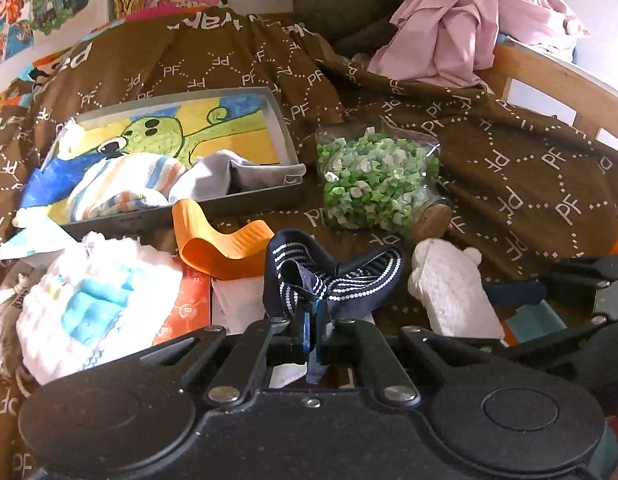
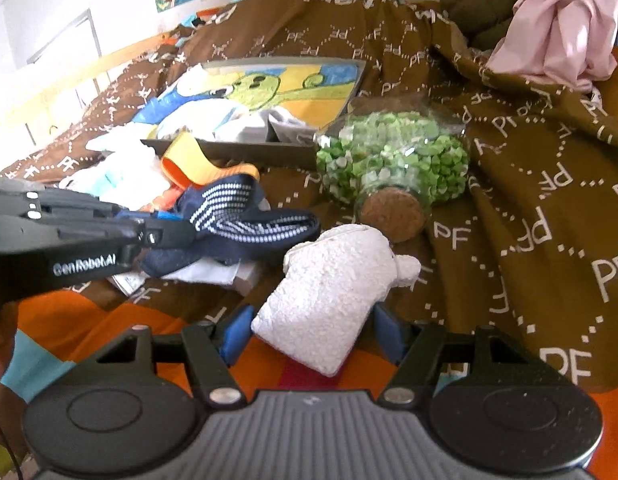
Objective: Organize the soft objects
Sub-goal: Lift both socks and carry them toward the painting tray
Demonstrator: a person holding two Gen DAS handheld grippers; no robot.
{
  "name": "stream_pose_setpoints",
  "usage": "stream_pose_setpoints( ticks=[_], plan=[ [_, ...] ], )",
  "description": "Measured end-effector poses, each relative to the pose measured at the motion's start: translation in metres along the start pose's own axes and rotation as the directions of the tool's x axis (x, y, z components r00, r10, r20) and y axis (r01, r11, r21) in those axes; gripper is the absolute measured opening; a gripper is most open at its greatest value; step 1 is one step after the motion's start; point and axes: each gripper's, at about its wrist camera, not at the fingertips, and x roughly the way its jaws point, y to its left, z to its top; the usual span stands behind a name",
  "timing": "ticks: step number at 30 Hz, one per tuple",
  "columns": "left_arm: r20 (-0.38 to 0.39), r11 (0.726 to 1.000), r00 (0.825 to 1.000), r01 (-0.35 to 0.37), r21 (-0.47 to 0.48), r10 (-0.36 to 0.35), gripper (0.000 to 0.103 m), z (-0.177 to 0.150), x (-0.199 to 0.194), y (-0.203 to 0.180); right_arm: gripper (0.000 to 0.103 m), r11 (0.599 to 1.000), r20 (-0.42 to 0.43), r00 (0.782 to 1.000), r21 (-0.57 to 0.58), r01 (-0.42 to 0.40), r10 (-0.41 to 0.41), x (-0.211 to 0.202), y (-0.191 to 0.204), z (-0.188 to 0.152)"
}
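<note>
My left gripper (image 1: 314, 332) is shut on a navy sock with white dotted stripes (image 1: 333, 276), held just above the bed; the sock also shows in the right wrist view (image 2: 245, 220), with the left gripper (image 2: 165, 232) coming in from the left. My right gripper (image 2: 309, 336) is open, its fingers on either side of the near end of a white foam block (image 2: 329, 292), which also shows in the left wrist view (image 1: 453, 288). A grey shallow box (image 1: 285, 196) holds a striped cloth (image 1: 121, 184) and a grey sock (image 1: 233, 172).
A glass jar of green paper stars (image 1: 373, 180) with a cork lies right of the box. An orange curved piece (image 1: 221, 240) and a white and blue quilted cloth (image 1: 93, 304) lie left. Pink fabric (image 1: 469, 20) is heaped at the back right by a wooden rail (image 1: 557, 80).
</note>
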Motion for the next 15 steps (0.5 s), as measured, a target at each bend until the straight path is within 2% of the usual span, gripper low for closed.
stream_pose_setpoints(
  ticks=[7,15],
  plan=[
    [0.01,0.999,1.0,-0.015,-0.046,0.015,0.001,-0.008,-0.022,-0.011,0.069,1.0,0.07,0.997,-0.006,-0.02,0.02,-0.017,0.0,0.001],
    [0.015,0.998,0.998,-0.055,-0.006,0.055,0.001,-0.015,-0.035,-0.015,0.069,0.997,0.13,0.99,-0.055,-0.046,0.053,-0.027,0.012,0.003]
  ],
)
